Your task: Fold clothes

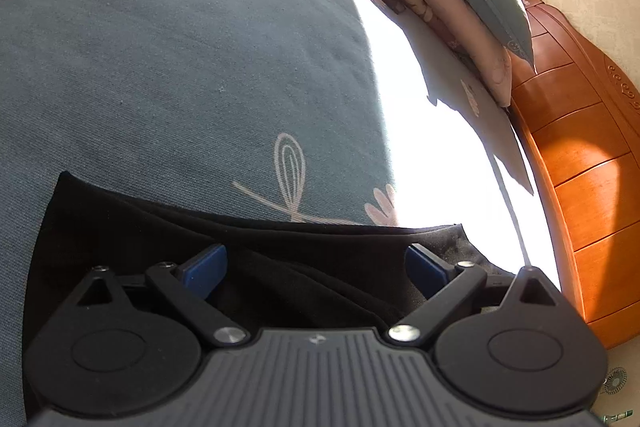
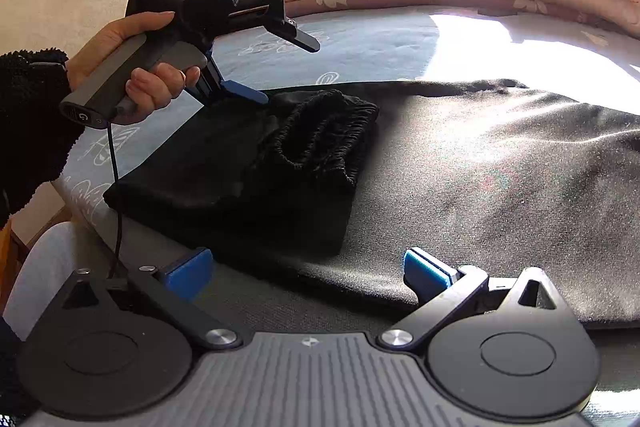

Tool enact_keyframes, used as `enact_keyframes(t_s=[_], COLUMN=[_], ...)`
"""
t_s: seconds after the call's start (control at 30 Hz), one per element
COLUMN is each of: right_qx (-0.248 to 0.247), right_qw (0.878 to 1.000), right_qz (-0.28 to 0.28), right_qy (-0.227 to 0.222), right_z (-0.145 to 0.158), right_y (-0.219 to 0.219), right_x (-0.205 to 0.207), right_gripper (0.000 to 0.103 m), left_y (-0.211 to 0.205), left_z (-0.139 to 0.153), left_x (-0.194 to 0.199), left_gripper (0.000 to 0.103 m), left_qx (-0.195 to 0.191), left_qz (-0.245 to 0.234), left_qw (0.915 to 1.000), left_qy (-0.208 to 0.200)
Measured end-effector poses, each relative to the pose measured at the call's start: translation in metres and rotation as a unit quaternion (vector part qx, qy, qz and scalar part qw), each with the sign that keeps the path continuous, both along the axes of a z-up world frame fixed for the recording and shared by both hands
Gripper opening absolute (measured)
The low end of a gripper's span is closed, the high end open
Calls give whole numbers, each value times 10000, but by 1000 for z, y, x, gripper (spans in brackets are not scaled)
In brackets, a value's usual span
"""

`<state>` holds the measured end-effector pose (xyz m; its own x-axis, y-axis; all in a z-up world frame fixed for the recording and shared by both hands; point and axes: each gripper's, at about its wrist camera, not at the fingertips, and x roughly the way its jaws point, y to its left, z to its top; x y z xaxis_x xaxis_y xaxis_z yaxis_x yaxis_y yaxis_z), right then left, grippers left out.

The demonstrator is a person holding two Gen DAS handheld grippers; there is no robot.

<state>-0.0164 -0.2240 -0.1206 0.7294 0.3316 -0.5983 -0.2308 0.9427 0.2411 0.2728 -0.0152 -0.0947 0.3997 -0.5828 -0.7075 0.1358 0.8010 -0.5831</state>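
Black trousers (image 2: pixel 460 163) are lying across the blue flowered bedsheet (image 1: pixel 180 67), one end folded back so the elastic waistband (image 2: pixel 320 139) is resting on top. Both tools are hovering with jaws spread wide, gripping nothing: the left gripper (image 1: pixel 316 267) over the cloth's edge (a hand (image 2: pixel 148 67) is holding it), the right gripper (image 2: pixel 308 271) above the near hem.

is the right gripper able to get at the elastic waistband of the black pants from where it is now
Probably yes. The right gripper is open, low over the black pants, and the bunched elastic waistband lies ahead of it, uncovered. Only the left gripper sits near, at the waistband's far edge, so it might crowd that side.
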Motion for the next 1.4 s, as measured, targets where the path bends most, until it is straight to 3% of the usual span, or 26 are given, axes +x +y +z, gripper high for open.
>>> enact_keyframes(t_s=[0.13, 0.3, 0.4, 0.57, 0.73, 0.83, 0.97, 1.2, 1.4], right_qx=[-23, -40, -49, -44, -26, -28, -81, -221, -189], right_qw=[10000, 10000, 10000, 10000, 10000, 10000, 10000, 9996, 9990], right_qz=[3, 6, 8, 11, 15, 7, -22, -121, -257], right_qy=[3, -17, -21, -4, -3, -5, -13, 148, 297], right_z=[0, 0, 0, 1, 1, 0, 0, 3, 7], right_y=[1, 2, 3, 2, 2, 2, 4, 8, 6], right_x=[0, 0, 0, 0, 0, 0, 0, 3, 2], right_gripper=[103, 103, 103, 103, 103, 103, 103, 103, 103], left_y=[-4, -23, -46, -62, -51, -29, 4, 41, 48], left_z=[10, 17, 10, -5, 30, 63, 82, 35, -4], left_x=[-7, -27, -31, -26, -41, -55, -71, -94, -119], left_gripper=[96, 97, 97, 96, 96, 97, 97, 97, 97], left_qx=[47, -431, -280, 53, 300, 548, 716, 590, 437], left_qz=[-104, -499, -782, -750, -925, -969, -825, -286, -201], left_qw=[9999, 9978, 9965, 9971, 9952, 9929, 9929, 9977, 9975], left_qy=[-51, -38, -16, 140, -132, -418, -470, 139, 516])
